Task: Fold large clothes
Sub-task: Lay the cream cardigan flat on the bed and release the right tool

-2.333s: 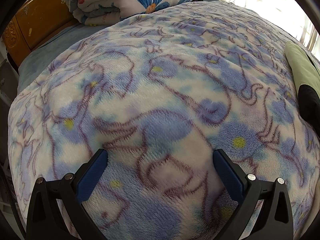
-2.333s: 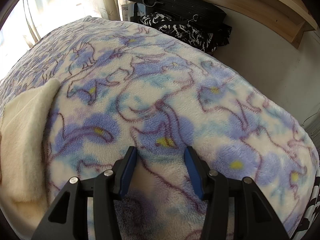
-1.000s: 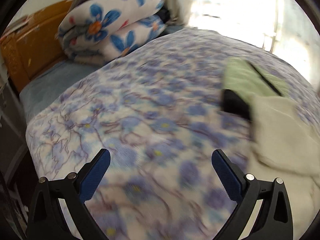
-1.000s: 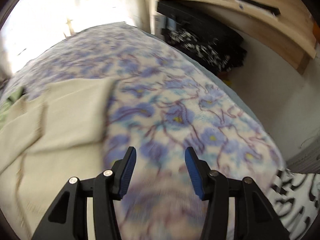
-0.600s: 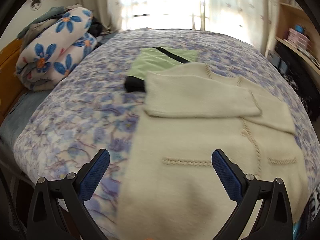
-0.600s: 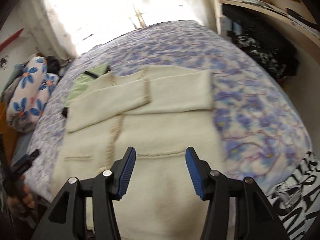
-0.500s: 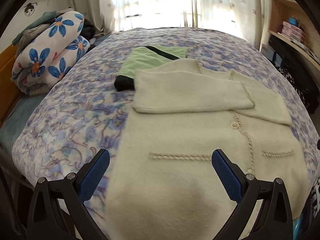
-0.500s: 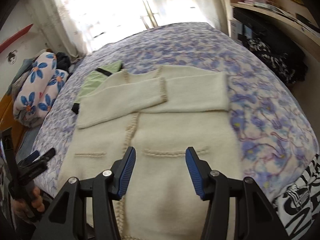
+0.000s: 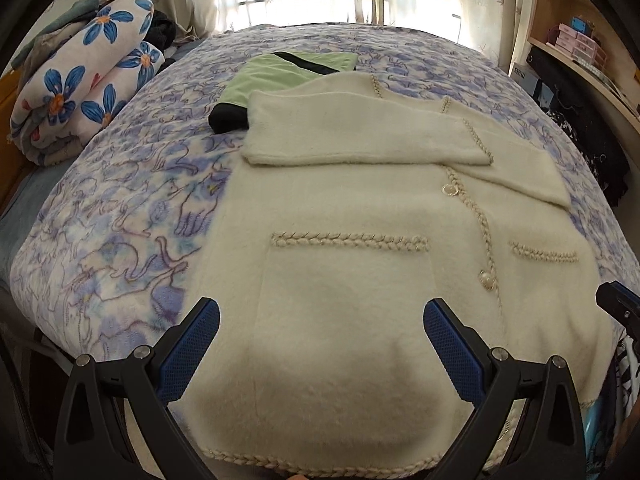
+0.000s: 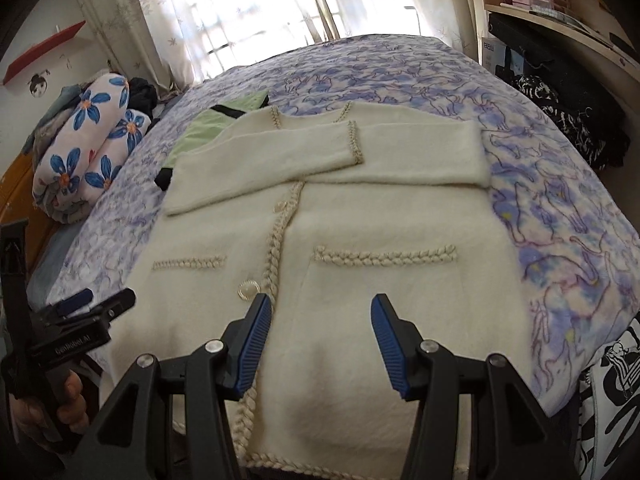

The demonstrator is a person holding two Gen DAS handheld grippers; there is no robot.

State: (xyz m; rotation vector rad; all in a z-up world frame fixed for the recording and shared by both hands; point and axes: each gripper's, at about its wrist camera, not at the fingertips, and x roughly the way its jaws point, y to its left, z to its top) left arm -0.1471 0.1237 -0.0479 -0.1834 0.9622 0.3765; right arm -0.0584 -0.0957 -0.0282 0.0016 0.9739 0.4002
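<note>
A cream knit cardigan with braided trim lies flat on the bed, both sleeves folded across its chest; it also shows in the right wrist view. Its hem hangs over the near bed edge. My left gripper is open and empty, above the left pocket near the hem. My right gripper is open and empty, above the right pocket near the hem. The left gripper also shows in the right wrist view, and the tip of the right gripper shows in the left wrist view.
A blue floral blanket covers the bed. A folded green and black garment lies beyond the cardigan. A rolled flowered quilt sits far left. A wooden shelf and dark bags stand at the right.
Both grippers have swung from close over the bare blanket at the bed's sides to the bed's foot, facing the cardigan. The right jaws stand wider apart than before.
</note>
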